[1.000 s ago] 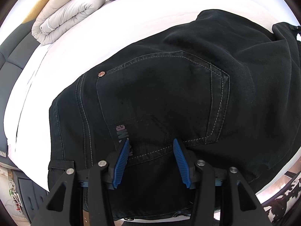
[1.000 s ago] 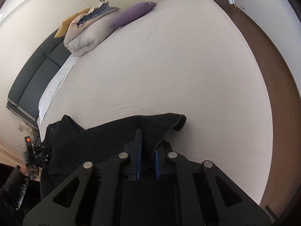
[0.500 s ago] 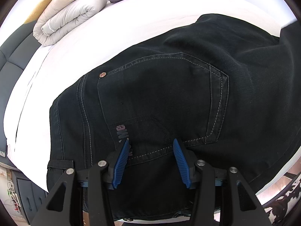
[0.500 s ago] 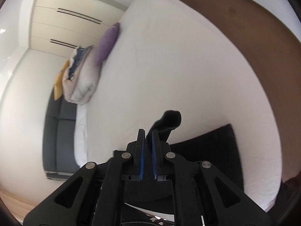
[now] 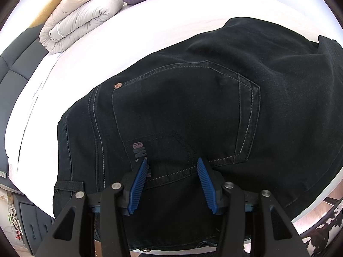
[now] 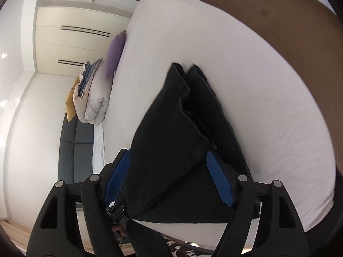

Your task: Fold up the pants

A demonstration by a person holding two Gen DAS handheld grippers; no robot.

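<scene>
Pants [image 5: 193, 111], black stitched denim, are spread on the smooth white bed [image 5: 150, 27]; left gripper [image 5: 171, 162] and right gripper [image 6: 169, 156], ribbed blue pads, are held apart, folded cuffs at twelve o'clock.

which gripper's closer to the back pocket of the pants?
Left. The left gripper is open right over the back pocket; the right gripper is open around the leg hems.

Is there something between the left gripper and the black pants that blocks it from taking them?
Nothing visible does. The left gripper is open right over the black pants, its blue fingers on either side of the back pocket seam, with only denim between them.
</scene>
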